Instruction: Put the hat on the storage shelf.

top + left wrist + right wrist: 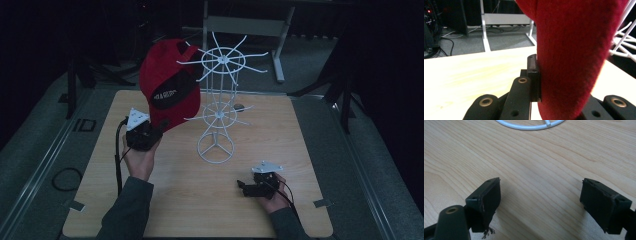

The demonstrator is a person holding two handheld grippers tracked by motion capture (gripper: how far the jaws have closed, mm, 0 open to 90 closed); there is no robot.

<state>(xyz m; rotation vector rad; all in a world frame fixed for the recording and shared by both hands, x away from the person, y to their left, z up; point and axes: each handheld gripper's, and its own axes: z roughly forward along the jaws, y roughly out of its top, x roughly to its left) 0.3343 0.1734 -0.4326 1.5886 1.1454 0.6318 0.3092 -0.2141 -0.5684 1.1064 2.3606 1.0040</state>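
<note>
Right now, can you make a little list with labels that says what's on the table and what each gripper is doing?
table: wooden top
rack: white wire, upright mid-table
cap: red, lifted beside the rack's upper prongs
left hand-held gripper: shut on the cap's edge
right hand-held gripper: open, holding nothing, low over the table near the rack's base
cap on a prong: cannot tell

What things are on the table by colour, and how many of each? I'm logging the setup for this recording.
Red: 1, the cap, clamped at its edge by the left gripper
White: 1, the wire rack
Black: 2, the left gripper and the right gripper, open over bare wood
Total: 4
</note>
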